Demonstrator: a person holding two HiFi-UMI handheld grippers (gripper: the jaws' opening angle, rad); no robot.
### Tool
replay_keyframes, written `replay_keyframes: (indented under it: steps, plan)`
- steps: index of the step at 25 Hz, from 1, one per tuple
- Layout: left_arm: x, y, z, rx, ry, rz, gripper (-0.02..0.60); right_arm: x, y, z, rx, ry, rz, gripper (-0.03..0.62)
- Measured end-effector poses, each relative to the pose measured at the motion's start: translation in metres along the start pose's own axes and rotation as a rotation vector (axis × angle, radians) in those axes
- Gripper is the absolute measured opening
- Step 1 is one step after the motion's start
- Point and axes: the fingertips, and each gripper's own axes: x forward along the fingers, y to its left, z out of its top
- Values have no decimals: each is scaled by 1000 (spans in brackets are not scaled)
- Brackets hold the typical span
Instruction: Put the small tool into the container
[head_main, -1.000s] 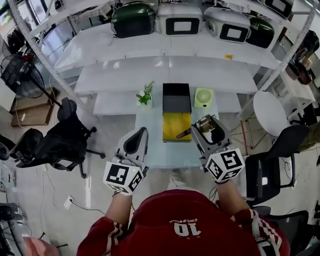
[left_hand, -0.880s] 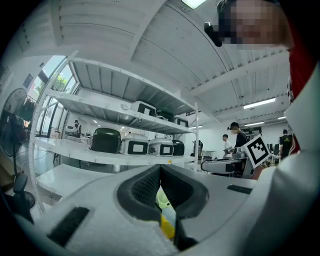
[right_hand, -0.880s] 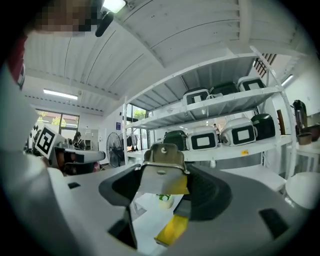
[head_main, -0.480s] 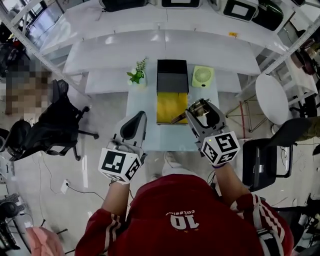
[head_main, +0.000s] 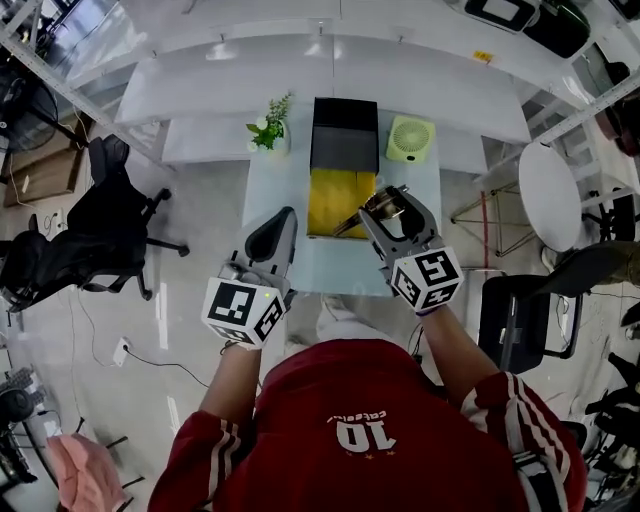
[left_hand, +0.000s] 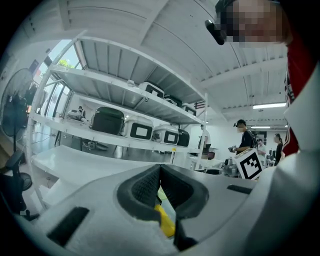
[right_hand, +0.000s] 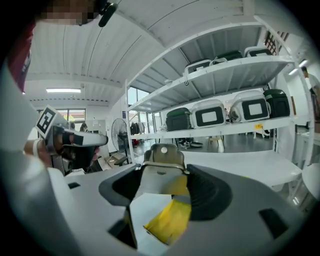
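The tabletop (head_main: 410, 255) carries the container (head_main: 345, 135) at 12 o'clock, black at its far end and yellow nearer. The drop is still to do. The right claw (head_main: 385, 205) is clamped on the small tool (right_hand: 161, 165), at 4 o'clock of the yellow part. The left claw (head_main: 275, 225) is pressed together on nothing. Since a second ago both claws have barely shifted relative to the container.

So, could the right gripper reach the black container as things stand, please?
Probably yes: the right gripper, shut on the small tool, is just short of the black container, with nothing standing between them.
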Motion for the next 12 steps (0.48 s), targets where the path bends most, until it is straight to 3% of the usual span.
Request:
replay_keyframes:
  steps: [12]
  plan:
    - [39, 13, -49, 3, 111, 8, -2, 49, -19, -71, -38, 99, 65, 287]
